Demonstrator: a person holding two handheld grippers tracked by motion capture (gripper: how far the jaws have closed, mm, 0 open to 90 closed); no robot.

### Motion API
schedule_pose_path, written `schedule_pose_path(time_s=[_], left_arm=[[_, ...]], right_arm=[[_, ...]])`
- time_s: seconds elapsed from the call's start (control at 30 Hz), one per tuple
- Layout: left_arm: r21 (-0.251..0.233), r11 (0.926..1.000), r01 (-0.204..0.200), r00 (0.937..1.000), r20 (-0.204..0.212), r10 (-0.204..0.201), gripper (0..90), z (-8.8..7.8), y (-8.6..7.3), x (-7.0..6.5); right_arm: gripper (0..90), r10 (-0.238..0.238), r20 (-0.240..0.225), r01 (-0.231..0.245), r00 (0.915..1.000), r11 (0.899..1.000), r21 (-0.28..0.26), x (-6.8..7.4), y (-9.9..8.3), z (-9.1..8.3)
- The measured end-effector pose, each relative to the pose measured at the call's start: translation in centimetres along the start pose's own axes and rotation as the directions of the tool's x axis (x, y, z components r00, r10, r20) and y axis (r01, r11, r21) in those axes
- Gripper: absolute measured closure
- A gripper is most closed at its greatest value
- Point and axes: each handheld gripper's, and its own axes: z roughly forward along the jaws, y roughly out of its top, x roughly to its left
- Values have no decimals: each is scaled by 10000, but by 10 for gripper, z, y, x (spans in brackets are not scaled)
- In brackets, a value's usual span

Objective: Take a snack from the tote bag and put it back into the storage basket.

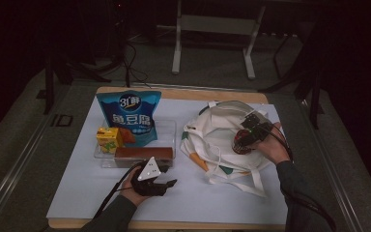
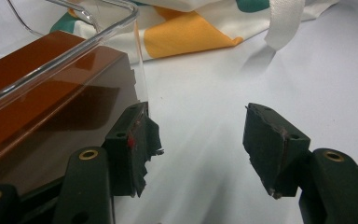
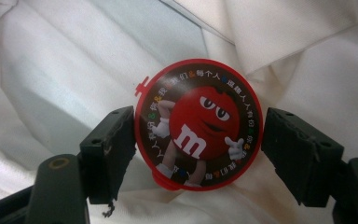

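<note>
**Surfaces and finishes**

The bag (image 1: 222, 140) is soft, matt white cloth, creased. The candy tub (image 3: 199, 124) has a glossy red plastic lid with a printed label. The tray (image 2: 98, 28) is clear, shiny plastic; the brown box (image 2: 51, 93) looks smooth and glossy. Jaw pads (image 2: 272, 144) are matt, frayed black rubber.

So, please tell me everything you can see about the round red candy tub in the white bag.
The candy tub is round, with a red plastic rim and a small tab. Its brown lid shows a red cartoon candy figure ringed by small print. It lies on the white bag's cloth, lid facing the camera, between the right gripper's open jaws; one jaw looks very close.
</note>
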Motion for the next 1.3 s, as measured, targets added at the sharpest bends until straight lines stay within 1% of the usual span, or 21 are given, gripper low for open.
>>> schedule_pose_path(time_s=[0.13,0.23,0.3,0.37,0.4,0.43,0.5,0.57,0.63,0.7,0.73,0.77,0.83,0.97,1.07,1.3], left_arm=[[-2,10000,-3,10000,-4,3,417,0,0,0],[-1,10000,-3,10000,2,3,417,0,0,0],[-2,10000,-3,10000,3,3,416,0,0,0],[2,10000,-1,10000,6,1,416,0,0,0],[2,10000,-4,10000,5,4,416,0,0,0],[-3,10000,-3,10000,2,3,416,0,0,0],[2,10000,2,10000,5,-2,417,0,0,0],[2,10000,0,10000,6,0,416,0,0,0],[1,10000,5,10000,4,-5,416,0,0,0],[2,10000,6,10000,18,-6,417,0,0,0],[2,10000,4,10000,15,-4,416,0,0,0],[1,10000,-2,10000,11,2,416,0,0,0],[-3,10000,-1,10000,6,1,416,0,0,0],[3,10000,-7,10000,3,7,416,0,0,0],[4,10000,-2,10000,8,2,416,0,0,0],[5,10000,-12,10000,6,12,416,0,0,0]], right_arm=[[241,67,-7,-67,10000,9999,157,0,2,5],[239,253,-112,-249,9996,9993,280,-1,3,8],[243,589,-254,-579,9979,9976,383,-3,4,11],[245,822,-217,-814,9964,9960,355,-3,5,12],[247,1175,-146,-1170,9930,9927,309,-2,5,12],[247,1175,-146,-1170,9930,9927,309,-2,5,12],[250,1704,-154,-1702,9853,9853,168,-2,6,12],[250,1883,-132,-1882,9820,9821,110,-2,7,12],[249,1801,-168,-1798,9835,9835,191,-2,7,12],[248,1450,-226,-1443,9892,9891,299,-3,7,10],[248,1172,-242,-1162,9928,9925,387,-3,7,9],[248,1022,-231,-1012,9945,9940,416,-3,7,9],[247,696,-261,-685,9972,9968,421,-4,7,8],[242,265,-250,-255,9993,9988,430,-4,6,10],[239,73,-214,-62,9997,9987,504,-3,7,13],[232,24,-123,-14,9999,9972,752,-1,10,17]])
